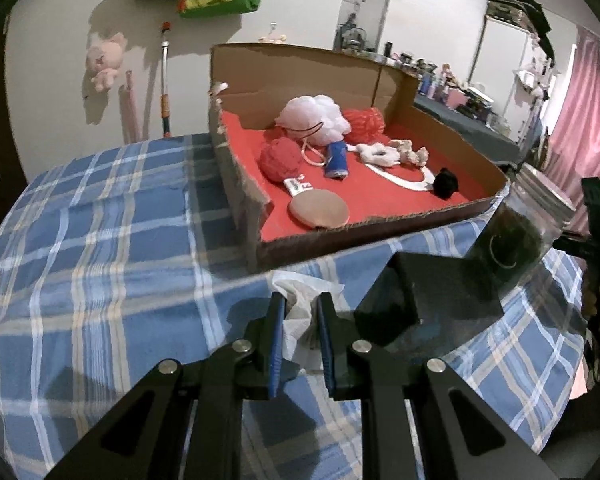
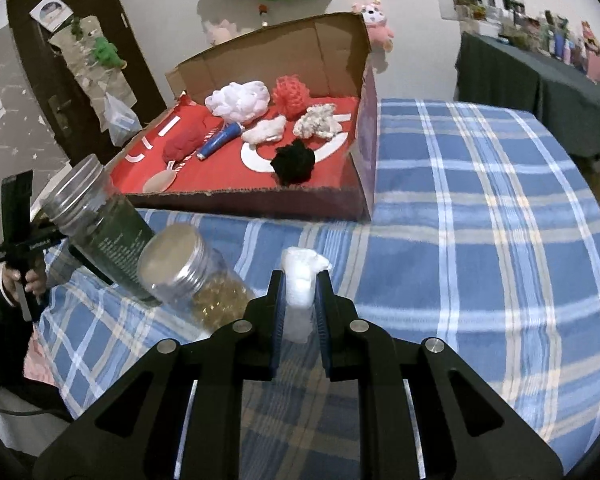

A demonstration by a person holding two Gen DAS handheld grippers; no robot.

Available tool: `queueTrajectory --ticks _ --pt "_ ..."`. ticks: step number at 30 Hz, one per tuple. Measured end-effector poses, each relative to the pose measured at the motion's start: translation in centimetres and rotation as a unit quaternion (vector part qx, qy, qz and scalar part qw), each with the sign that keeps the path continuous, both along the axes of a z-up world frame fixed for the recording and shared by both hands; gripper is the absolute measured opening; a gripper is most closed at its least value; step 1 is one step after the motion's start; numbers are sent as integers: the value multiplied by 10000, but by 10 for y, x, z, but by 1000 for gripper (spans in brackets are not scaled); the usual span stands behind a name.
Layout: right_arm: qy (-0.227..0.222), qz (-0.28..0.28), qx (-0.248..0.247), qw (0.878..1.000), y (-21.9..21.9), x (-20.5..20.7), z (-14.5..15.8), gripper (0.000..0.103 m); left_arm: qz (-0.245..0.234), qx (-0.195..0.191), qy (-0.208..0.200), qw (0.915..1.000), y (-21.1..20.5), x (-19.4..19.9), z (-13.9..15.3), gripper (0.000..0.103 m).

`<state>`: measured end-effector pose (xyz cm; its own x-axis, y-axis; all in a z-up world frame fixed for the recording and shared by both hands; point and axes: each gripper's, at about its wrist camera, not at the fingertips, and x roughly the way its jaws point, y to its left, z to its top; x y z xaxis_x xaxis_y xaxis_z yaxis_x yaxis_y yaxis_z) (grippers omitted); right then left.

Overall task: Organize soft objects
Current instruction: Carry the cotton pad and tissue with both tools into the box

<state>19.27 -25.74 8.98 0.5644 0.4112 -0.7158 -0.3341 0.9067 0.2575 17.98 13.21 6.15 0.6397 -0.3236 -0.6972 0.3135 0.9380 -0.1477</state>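
Note:
My left gripper (image 1: 302, 308) is shut on a crumpled white tissue (image 1: 304, 286), just above the blue plaid blanket (image 1: 120, 240) and short of the cardboard box (image 1: 380, 226). My right gripper (image 2: 300, 284) is shut on a white cotton wad (image 2: 302, 268) over the same blanket (image 2: 460, 240). The red-lined box (image 2: 260, 200) holds a white mesh puff (image 2: 238, 100), a red puff (image 2: 294, 90), a red knitted ball (image 1: 280, 158), a blue tube (image 1: 337, 159), white scrunchies (image 2: 316, 122), a black pompom (image 2: 294, 162) and a beige round pad (image 1: 318, 210).
Two lidded glass jars lie on the blanket near the box's front: a dark-labelled one (image 2: 100, 216) and one with golden contents (image 2: 192, 276). A hand holds the left gripper's handle (image 2: 18, 224) at the far left of the right wrist view. Plush toys hang on the wall behind.

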Motion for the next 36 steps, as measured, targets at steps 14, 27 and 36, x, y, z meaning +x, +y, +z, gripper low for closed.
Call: queueTrajectory --ticks 14,27,36 --pt "-145 631 -67 9979 13 27 10 14 -592 -103 -47 9982 -6 23 13 17" --pt "-171 1114 443 9926 31 65 28 14 -995 -74 -143 9949 -24 44 31 17" --pt "161 1476 354 9883 75 112 35 14 -1286 -143 160 9915 -66 82 41 17"
